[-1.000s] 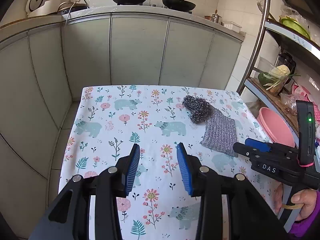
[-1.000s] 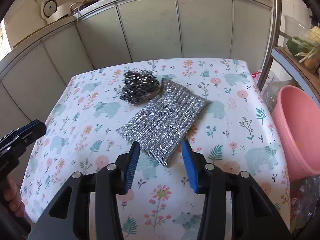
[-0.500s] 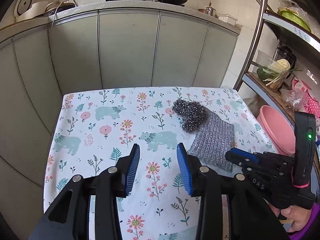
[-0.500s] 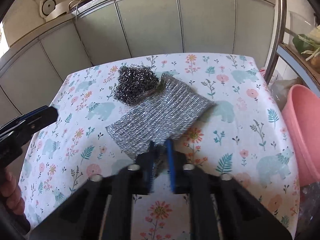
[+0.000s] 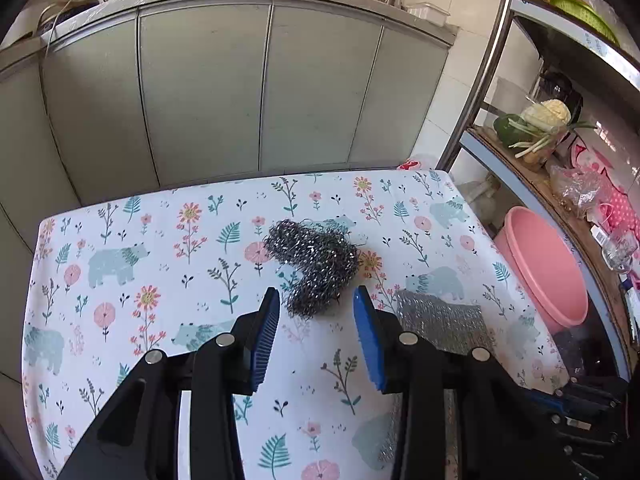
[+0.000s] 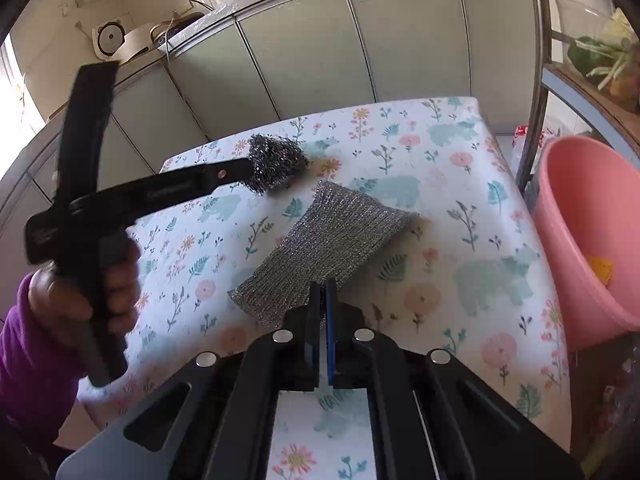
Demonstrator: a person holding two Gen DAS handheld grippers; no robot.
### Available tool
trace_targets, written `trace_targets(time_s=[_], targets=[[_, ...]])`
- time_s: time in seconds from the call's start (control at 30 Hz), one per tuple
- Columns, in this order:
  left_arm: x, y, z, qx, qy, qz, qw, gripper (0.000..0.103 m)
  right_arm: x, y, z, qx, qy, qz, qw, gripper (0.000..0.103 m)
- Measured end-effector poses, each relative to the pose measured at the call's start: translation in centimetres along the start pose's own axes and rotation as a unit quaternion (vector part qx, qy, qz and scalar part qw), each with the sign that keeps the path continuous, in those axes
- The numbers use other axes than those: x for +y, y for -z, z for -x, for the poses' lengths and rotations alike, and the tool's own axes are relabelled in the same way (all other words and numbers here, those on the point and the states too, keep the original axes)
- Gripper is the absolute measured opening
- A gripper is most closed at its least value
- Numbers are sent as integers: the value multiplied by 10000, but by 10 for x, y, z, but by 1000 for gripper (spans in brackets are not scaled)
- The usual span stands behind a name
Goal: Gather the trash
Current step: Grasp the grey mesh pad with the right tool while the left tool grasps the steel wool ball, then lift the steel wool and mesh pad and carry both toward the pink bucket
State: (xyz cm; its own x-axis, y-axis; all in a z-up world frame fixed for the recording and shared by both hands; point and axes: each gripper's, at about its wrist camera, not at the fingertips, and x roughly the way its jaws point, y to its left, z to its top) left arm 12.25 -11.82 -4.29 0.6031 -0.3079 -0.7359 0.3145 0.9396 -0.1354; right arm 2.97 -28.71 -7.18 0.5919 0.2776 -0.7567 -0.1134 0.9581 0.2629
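My right tool (image 6: 320, 308) seems closed on the silver cloth (image 6: 328, 240); my half-open, empty left tool (image 5: 316, 332) should straddle the steel scrubber (image 5: 316, 264) before squeezing.

Left wrist view: looks forward and steeply down along its own fingers, close over the near half of the table (image 5: 132, 248), facing the cabinets (image 5: 208, 92) beyond the far edge. Right wrist view: same downward tilt, close over the near right part of the table, facing the far left corner. Both views share the scourer (image 5: 316, 268), the mesh cloth (image 6: 332, 236), the far edge and the basin (image 6: 588, 232).
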Motion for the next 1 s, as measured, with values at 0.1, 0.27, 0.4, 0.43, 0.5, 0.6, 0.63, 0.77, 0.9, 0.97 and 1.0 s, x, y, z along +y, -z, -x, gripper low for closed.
trace_targets(time_s=[0.1, 0.27, 0.4, 0.43, 0.5, 0.6, 0.63, 0.77, 0.9, 0.97, 1.0], targets=[[-6, -3, -17, 104, -195, -154, 9996, 38, -9, 4, 4, 59, 31, -73, 10000, 3], [-10, 1, -29, 45, -443, -275, 9986, 30, -21, 11, 12, 106, 59, -144, 9998, 3], [-7, 5, -15, -89, -327, -101, 9994, 15, -27, 15, 17, 101, 81, -178, 9998, 3], [-5, 6, -8, -142, -306, -72, 9994, 14, -28, 16, 19, 93, 84, -186, 9997, 3], [-6, 11, 6, -247, -289, -47, 9993, 14, -29, 17, 23, 76, 89, -192, 9997, 3], [-8, 20, 30, -343, -184, 5, 9992, 14, -28, 22, 28, 69, 127, -162, 9998, 3], [-9, 24, 37, -365, -143, 8, 9992, 14, -28, 23, 28, 79, 137, -158, 9998, 3], [-17, 44, 64, -422, 21, -25, 9991, 14, -26, 30, 32, 144, 138, -167, 9997, 3], [-24, 62, 87, -486, 157, -72, 9987, 14, -23, 39, 42, 136, 189, -54, 9997, 3], [-27, 71, 95, -501, 234, -78, 9984, 14, -22, 44, 47, 126, 246, -27, 9996, 3], [-29, 74, 99, -508, 260, -75, 9983, 14, -24, 46, 50, 121, 279, -33, 9995, 3]])
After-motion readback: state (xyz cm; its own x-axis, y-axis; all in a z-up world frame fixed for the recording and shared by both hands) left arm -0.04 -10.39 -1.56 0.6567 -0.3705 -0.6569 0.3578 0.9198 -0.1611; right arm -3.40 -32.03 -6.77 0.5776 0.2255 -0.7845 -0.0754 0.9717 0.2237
